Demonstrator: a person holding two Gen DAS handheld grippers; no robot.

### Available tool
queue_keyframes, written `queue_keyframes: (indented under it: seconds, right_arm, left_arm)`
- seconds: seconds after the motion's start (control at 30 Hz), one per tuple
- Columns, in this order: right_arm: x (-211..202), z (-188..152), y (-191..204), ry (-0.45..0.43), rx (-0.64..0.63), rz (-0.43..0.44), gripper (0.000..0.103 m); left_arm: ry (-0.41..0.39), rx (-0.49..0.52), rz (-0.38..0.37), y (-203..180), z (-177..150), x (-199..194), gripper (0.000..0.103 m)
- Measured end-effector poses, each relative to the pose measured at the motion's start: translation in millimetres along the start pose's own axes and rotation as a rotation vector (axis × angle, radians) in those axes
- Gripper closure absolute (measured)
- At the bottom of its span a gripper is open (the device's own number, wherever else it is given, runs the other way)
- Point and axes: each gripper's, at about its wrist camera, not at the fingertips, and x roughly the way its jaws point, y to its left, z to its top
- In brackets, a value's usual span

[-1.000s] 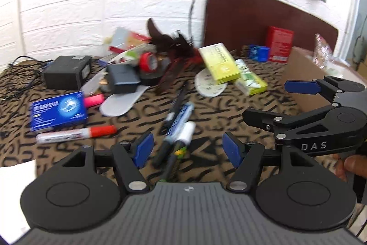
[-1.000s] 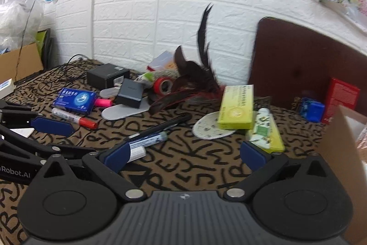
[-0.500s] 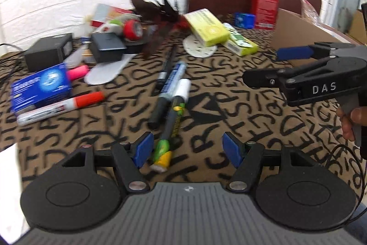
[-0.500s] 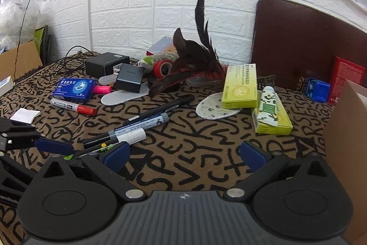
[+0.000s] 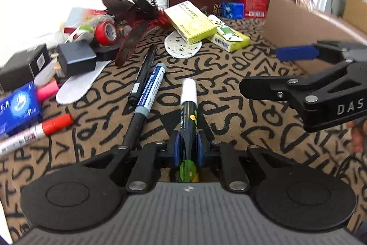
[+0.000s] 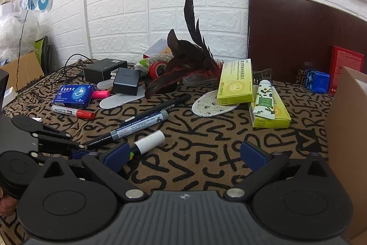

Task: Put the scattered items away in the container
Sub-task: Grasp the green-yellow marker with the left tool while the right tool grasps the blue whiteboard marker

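The left gripper [image 5: 186, 149] has its jaws closed on the rear end of the white-capped marker [image 5: 188, 105], which lies on the patterned table [image 5: 240, 111] pointing toward 12 o'clock in the left wrist view, its white cap forward and free. The right gripper [image 6: 183, 154] hovers with its jaws wide apart and nothing between them. The cardboard box [image 5: 298, 20], presumably the container, stands at about 2 o'clock from the held marker. The marker looks light, stiff and smooth, so it should lift easily, though a round plastic barrel gripped near its tail may tip nose-down or twist; a hold nearer mid-barrel would balance better. 2 more markers, the black marker [image 5: 143, 75] and the blue whiteboard marker [image 5: 150, 90], lie just beside it at 10 o'clock and should handle alike.
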Motion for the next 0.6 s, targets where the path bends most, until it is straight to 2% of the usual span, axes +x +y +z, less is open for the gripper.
queue_keyframes:
  seconds: [0.17, 0.27, 0.47, 0.6]
  right_arm:
    - [9.6, 3.9, 3.9, 0.012, 0.024, 0.04, 0.0]
    - [21.2, 11.0, 21.3, 0.018, -0.009, 0.069, 0.0]
    - [58.7, 35.7, 87.5, 0.013, -0.278, 0.092, 0.0]
    - [91.8, 39.0, 123.7, 0.042, -0.445, 0.057, 0.0]
  left_arm:
    - [-0.012, -0.047, -0.009, 7.4, -16.4, -21.1, 0.086]
    - [-0.009, -0.064, 0.012, 14.5, -27.1, -36.0, 0.086]
    - [0.007, -0.081, 0.075, 30.9, -43.1, -62.9, 0.086]
    - [0.007, -0.113, 0.09, 40.8, -46.0, -68.1, 0.086]
